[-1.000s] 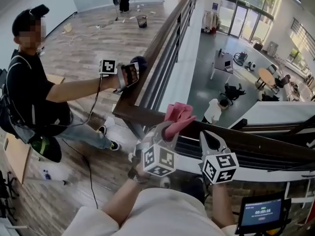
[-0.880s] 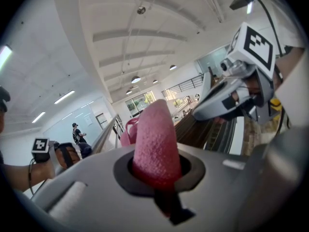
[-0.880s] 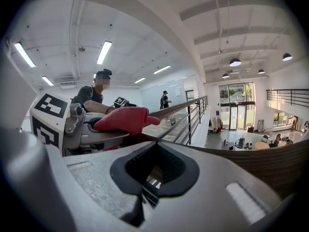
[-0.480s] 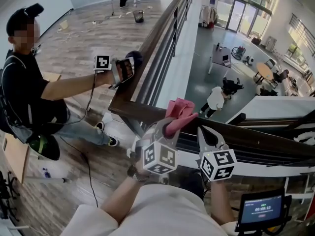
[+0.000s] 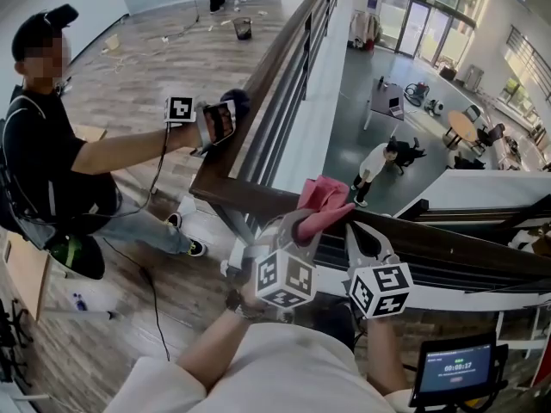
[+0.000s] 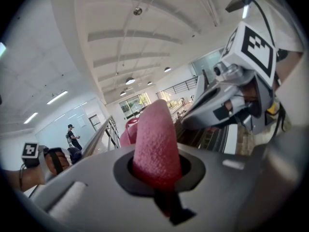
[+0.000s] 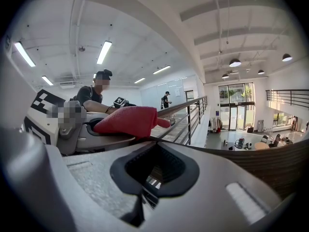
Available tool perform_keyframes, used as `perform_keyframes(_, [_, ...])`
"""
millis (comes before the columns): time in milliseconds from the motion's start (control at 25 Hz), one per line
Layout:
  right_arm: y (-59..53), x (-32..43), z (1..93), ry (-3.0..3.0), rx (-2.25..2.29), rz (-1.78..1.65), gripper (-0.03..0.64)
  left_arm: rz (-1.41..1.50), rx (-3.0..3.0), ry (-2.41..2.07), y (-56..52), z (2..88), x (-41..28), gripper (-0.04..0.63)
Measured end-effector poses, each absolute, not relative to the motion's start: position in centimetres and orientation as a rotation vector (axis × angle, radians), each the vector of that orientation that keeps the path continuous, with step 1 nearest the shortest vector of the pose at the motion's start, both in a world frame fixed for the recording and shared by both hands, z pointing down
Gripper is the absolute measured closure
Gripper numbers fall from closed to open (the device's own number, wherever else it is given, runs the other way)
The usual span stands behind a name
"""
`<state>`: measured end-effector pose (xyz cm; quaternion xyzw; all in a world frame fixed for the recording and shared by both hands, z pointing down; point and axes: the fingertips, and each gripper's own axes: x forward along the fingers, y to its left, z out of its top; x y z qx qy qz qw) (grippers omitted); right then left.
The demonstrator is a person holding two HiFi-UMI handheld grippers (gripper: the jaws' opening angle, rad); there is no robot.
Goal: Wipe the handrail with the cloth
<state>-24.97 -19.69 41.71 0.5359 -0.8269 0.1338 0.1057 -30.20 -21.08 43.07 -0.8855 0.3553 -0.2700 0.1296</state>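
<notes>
Left tool (image 5: 291, 231): found clamped on cloth (image 5: 322, 200), raised over rail (image 5: 456, 249) near corner; could not confirm contact. Right tool (image 5: 363, 246): found closed, empty, just beside. Judged best to lay cloth flat on rail top, press evenly, drag along length.

Cream short-sleeved shirt (image 5: 288, 375); grey left tongs (image 5: 295, 226), right tongs (image 5: 354, 233); black-white marker cubes (image 5: 284, 280).

Cloth (image 5: 320, 200) in left gripper (image 5: 297, 224), over handrail (image 5: 231, 194); right gripper (image 5: 360, 237) just right.
</notes>
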Motion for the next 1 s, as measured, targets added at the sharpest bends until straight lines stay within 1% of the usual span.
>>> perform_keyframes(1000, [-20.20, -24.21, 41.57, -2.447, 1.589, 0.410, 0.614, -0.811, -2.514, 0.997, -21.62, 42.95, -29.44, 0.558])
